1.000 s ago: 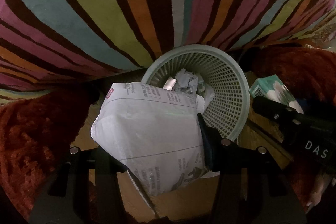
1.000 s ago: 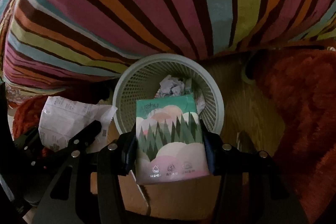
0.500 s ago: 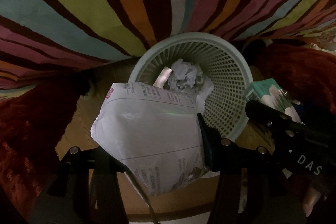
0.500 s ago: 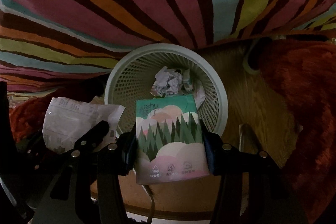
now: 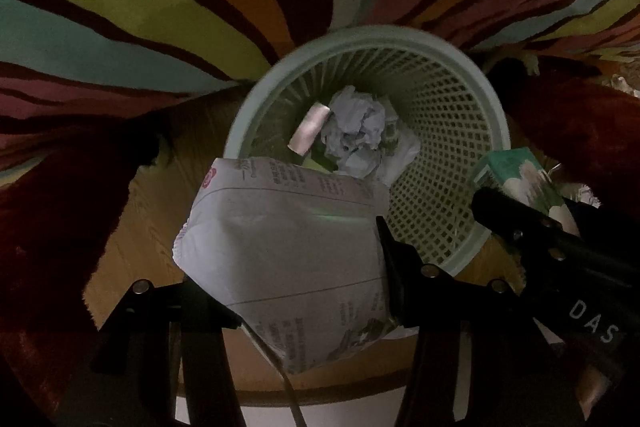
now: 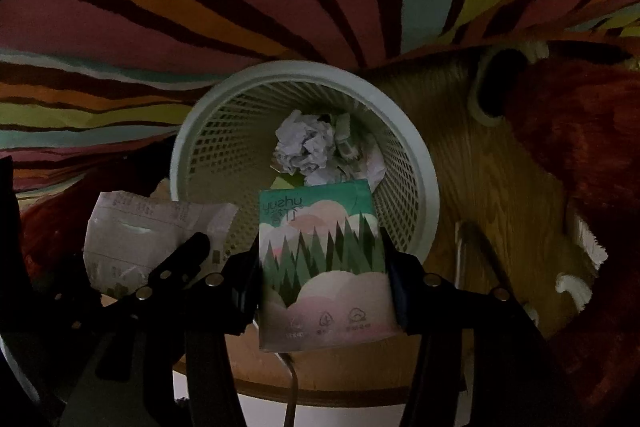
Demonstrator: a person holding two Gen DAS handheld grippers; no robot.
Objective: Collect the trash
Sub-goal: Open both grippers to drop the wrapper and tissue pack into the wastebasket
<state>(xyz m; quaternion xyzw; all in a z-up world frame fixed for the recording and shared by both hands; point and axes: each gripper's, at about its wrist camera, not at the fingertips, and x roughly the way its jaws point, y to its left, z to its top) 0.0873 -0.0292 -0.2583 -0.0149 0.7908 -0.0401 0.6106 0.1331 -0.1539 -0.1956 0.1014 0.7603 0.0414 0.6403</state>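
My left gripper (image 5: 288, 251) is shut on a white printed paper bag (image 5: 288, 247), held just above the near rim of a pale green mesh waste basket (image 5: 452, 147). My right gripper (image 6: 324, 263) is shut on a tissue pack with a forest print (image 6: 322, 267), held over the basket's (image 6: 420, 163) near edge. The basket holds crumpled white paper (image 5: 354, 135) and other scraps. The tissue pack also shows in the left wrist view (image 5: 520, 179), and the paper bag in the right wrist view (image 6: 136, 231).
A striped, many-coloured cloth (image 5: 160, 7) hangs behind the basket. Dark red shaggy rug (image 6: 592, 163) lies on both sides on the wooden floor (image 6: 488, 179). A round wooden edge (image 6: 320, 387) lies below the grippers.
Both grippers have moved forward and up over the basket, which now sits larger and more central in both views. Both still hold their items.
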